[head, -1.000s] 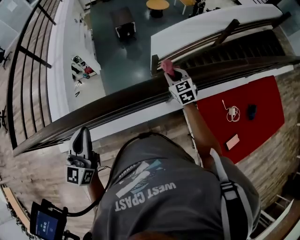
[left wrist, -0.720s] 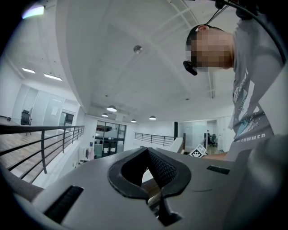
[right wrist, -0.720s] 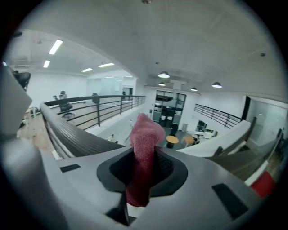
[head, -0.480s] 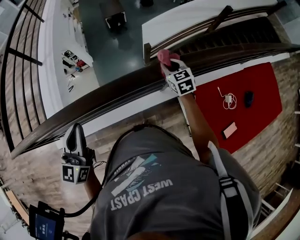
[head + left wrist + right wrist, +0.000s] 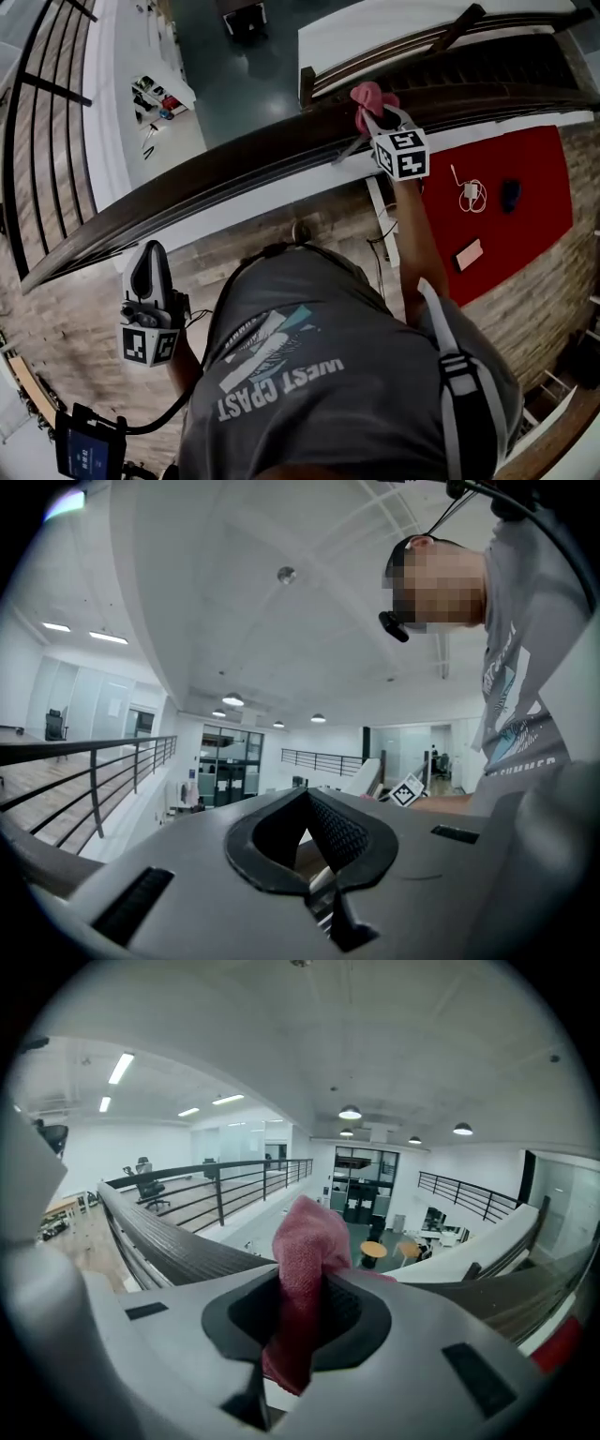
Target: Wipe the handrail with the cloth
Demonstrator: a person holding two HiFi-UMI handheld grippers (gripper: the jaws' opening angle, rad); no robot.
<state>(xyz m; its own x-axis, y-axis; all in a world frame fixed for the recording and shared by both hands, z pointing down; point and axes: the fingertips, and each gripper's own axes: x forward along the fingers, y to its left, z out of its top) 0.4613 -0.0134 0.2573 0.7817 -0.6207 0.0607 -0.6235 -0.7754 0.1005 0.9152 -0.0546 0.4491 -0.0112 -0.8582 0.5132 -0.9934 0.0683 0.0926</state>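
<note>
Over the curved dark handrail point(image 5: 216, 173), the right tool point(image 5: 373, 120) holds a pink cloth point(image 5: 368, 96). Its jaws are clamped on the cloth's middle, so a wad stands out past the tips. The head view puts that wad on the rail's top edge. Down at the person's side, the left tool point(image 5: 148, 261) hangs idle, its jaws drawn together on nothing. To wipe well, I judge, the wad should be pressed flat onto the wood and drawn along the curve with even pressure and overlapping passes (the floor below lies just beyond the rail, so a loose grip could lose the cloth).
</note>
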